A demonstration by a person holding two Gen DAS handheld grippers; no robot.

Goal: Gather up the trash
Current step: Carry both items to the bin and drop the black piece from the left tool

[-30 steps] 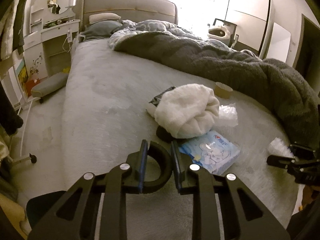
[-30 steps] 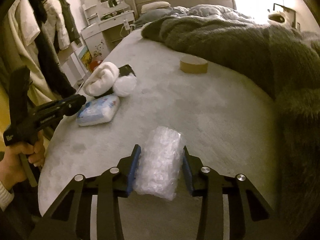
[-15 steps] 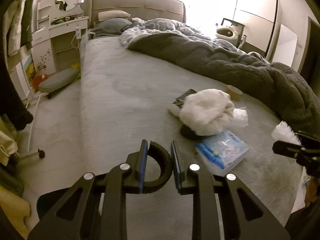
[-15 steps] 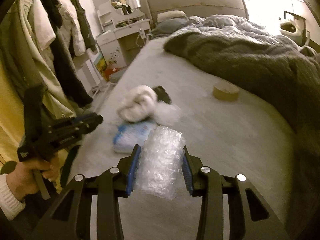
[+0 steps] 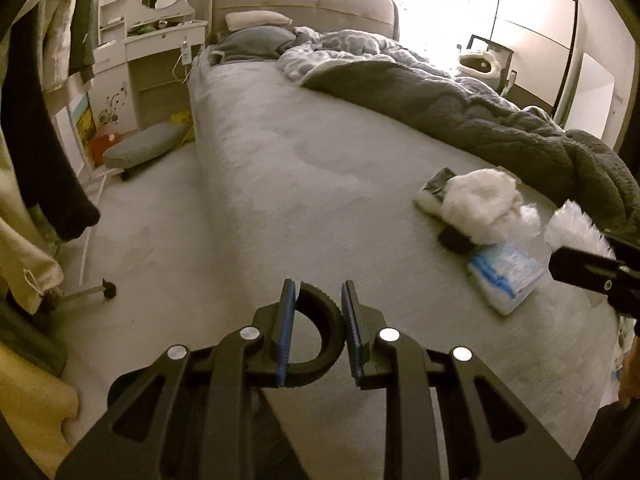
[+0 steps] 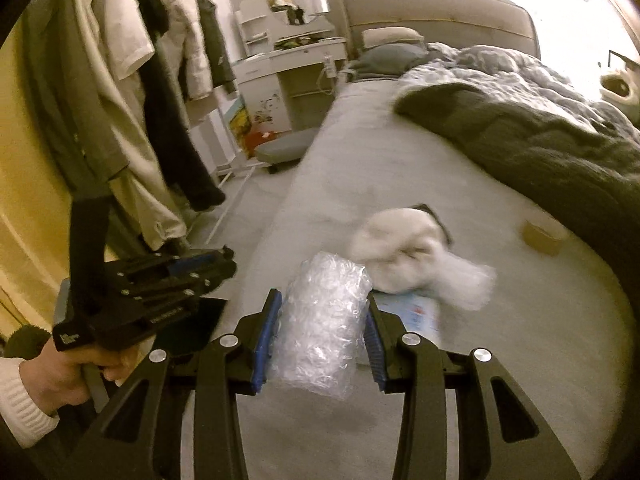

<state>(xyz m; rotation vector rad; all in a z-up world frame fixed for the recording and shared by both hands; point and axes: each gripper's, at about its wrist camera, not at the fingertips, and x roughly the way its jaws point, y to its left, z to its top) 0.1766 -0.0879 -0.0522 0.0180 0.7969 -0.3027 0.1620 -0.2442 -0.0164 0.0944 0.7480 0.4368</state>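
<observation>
The right gripper (image 6: 325, 338) is clamped on a wad of bubble wrap (image 6: 322, 320), lifted clear of the bed (image 5: 320, 184). The left gripper (image 5: 318, 330) is closed as far as it goes on a black curved handle (image 5: 323, 340), whose lower part is hidden. One piece looks collected; a white fluffy heap (image 5: 482, 204), a blue-and-white packet (image 5: 506, 276) and a tape roll (image 6: 544, 234) remain on the bed.
</observation>
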